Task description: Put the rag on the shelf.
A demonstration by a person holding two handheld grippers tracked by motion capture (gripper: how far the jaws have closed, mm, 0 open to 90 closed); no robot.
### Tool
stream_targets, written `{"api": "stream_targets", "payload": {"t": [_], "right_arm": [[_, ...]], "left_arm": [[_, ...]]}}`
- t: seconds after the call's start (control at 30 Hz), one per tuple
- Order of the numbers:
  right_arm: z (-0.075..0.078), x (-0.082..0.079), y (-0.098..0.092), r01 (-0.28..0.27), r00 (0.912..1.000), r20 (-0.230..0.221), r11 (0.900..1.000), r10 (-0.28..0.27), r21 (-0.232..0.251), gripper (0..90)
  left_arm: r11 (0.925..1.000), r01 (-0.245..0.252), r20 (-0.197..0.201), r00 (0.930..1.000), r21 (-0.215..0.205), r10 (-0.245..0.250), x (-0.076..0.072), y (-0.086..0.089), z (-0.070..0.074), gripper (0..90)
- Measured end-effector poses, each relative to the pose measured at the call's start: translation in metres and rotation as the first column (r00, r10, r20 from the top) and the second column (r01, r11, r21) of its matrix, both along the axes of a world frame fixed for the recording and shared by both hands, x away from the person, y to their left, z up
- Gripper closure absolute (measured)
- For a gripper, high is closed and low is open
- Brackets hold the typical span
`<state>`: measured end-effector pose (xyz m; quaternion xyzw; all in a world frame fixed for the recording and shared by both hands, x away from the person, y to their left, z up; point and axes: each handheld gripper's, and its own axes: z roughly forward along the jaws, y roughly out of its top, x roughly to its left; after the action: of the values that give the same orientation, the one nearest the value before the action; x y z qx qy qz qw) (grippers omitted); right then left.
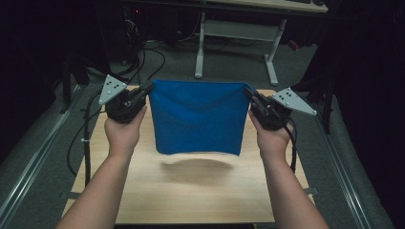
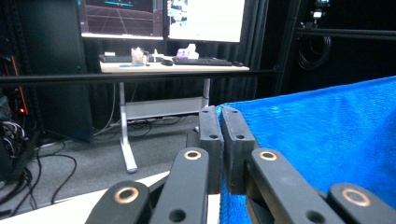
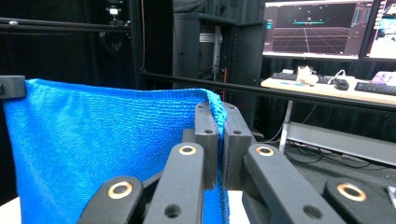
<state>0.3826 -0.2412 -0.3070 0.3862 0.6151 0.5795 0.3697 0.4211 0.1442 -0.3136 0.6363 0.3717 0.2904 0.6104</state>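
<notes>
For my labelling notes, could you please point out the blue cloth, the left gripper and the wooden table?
blue cloth point(image 1: 198, 117): high view, middle of the hanging face.
left gripper point(image 1: 149, 89): high view, between its jaw tips.
wooden table point(image 1: 200, 195): high view, bare near part of the top.

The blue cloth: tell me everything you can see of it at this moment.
The blue cloth is a plain, bright blue piece with a fine towel-like weave. It hangs in the air above the wooden table, clear of it, casting a shadow below. The left gripper and right gripper each pinch an upper corner, jaws shut on it. The top edge runs nearly taut; a diagonal crease crosses its face.
</notes>
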Motion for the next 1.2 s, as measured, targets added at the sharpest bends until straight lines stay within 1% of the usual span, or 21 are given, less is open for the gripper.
{"api": "stream_targets", "payload": {"t": [0.1,0.2,0.27,0.33,0.37,0.43,0.5,0.53,0.63,0.67,0.7,0.8,0.83,0.9,0.93,0.97,1.0,1.03,1.13,1.2], "right_arm": [[0.000,0.011,0.000,0.002,1.0000,0.002,1.000,-0.002,0.010,88.1],[0.000,0.023,0.001,0.006,1.0000,0.001,1.000,-0.006,0.014,88.1],[-0.001,0.029,0.002,0.009,1.0000,0.001,1.000,-0.009,0.018,88.1],[-0.002,0.039,0.002,0.008,1.0000,-0.002,0.999,-0.008,0.033,88.1],[-0.002,0.043,0.002,0.010,0.9999,-0.006,0.999,-0.010,0.032,88.1],[-0.004,0.052,0.002,0.015,0.9998,-0.012,0.999,-0.014,0.037,88.1],[-0.006,0.061,0.002,0.021,0.9997,-0.013,0.999,-0.021,0.032,88.2],[-0.007,0.065,0.002,0.026,0.9995,-0.020,0.999,-0.025,0.036,88.1],[-0.011,0.078,-0.001,0.035,0.9990,-0.029,0.999,-0.034,0.024,88.2],[-0.012,0.081,-0.001,0.039,0.9988,-0.030,0.999,-0.039,0.015,88.1],[-0.014,0.088,-0.002,0.046,0.9983,-0.035,0.999,-0.046,0.004,88.1],[-0.019,0.098,-0.005,0.058,0.9966,-0.057,0.998,-0.059,-0.008,88.2],[-0.021,0.101,-0.006,0.059,0.9962,-0.063,0.998,-0.060,-0.014,88.2],[-0.026,0.110,-0.007,0.063,0.9942,-0.086,0.998,-0.064,-0.020,88.2],[-0.028,0.113,-0.007,0.066,0.9931,-0.096,0.998,-0.067,-0.022,88.2],[-0.033,0.118,-0.006,0.071,0.9910,-0.111,0.997,-0.075,-0.040,88.2],[-0.035,0.120,-0.005,0.073,0.9901,-0.116,0.996,-0.079,-0.049,88.2],[-0.041,0.123,-0.004,0.078,0.9878,-0.130,0.995,-0.085,-0.061,88.2],[-0.050,0.128,-0.004,0.081,0.9848,-0.149,0.995,-0.089,-0.061,88.1],[-0.057,0.131,-0.003,0.081,0.9814,-0.168,0.994,-0.093,-0.076,88.2]], "left_arm": [[0.9994,-0.028,0.017,0.9995,0.019,0.028,0.011,-0.002,0.000,88.0],[0.9990,-0.041,0.014,0.9991,0.019,0.041,0.022,-0.004,0.000,88.0],[0.9977,-0.055,0.027,0.9982,0.039,0.054,0.030,-0.006,-0.001,88.0],[0.9961,-0.069,0.029,0.9973,0.054,0.067,0.038,-0.007,-0.002,88.0],[0.9957,-0.074,0.032,0.9969,0.056,0.072,0.041,-0.008,-0.002,88.0],[0.9932,-0.082,0.032,0.9963,0.082,0.080,0.052,-0.010,-0.004,88.0],[0.9920,-0.086,0.029,0.9961,0.093,0.084,0.061,-0.013,-0.008,88.0],[0.9913,-0.089,0.026,0.9958,0.097,0.087,0.065,-0.014,-0.010,88.0],[0.9895,-0.098,0.020,0.9952,0.107,0.096,0.077,-0.018,-0.015,88.0],[0.9881,-0.100,0.013,0.9950,0.117,0.099,0.084,-0.021,-0.017,88.0],[0.9870,-0.101,0.012,0.9948,0.125,0.101,0.088,-0.022,-0.019,88.0],[0.9821,-0.107,0.011,0.9943,0.155,0.106,0.096,-0.026,-0.022,88.0],[0.9814,-0.108,0.010,0.9941,0.158,0.108,0.099,-0.027,-0.024,88.0],[0.9832,-0.105,-0.013,0.9941,0.150,0.108,0.105,-0.026,-0.029,87.9],[0.9825,-0.106,-0.036,0.9930,0.153,0.113,0.110,-0.027,-0.034,87.9],[0.9812,-0.106,-0.047,0.9922,0.161,0.115,0.112,-0.027,-0.037,87.9],[0.9779,-0.105,-0.063,0.9910,0.181,0.118,0.115,-0.029,-0.044,87.9],[0.9764,-0.103,-0.067,0.9908,0.190,0.117,0.116,-0.030,-0.048,87.9],[0.9752,-0.094,-0.093,0.9891,0.200,0.114,0.119,-0.030,-0.061,87.9],[0.9711,-0.089,-0.108,0.9874,0.222,0.115,0.120,-0.029,-0.069,87.8]]}}
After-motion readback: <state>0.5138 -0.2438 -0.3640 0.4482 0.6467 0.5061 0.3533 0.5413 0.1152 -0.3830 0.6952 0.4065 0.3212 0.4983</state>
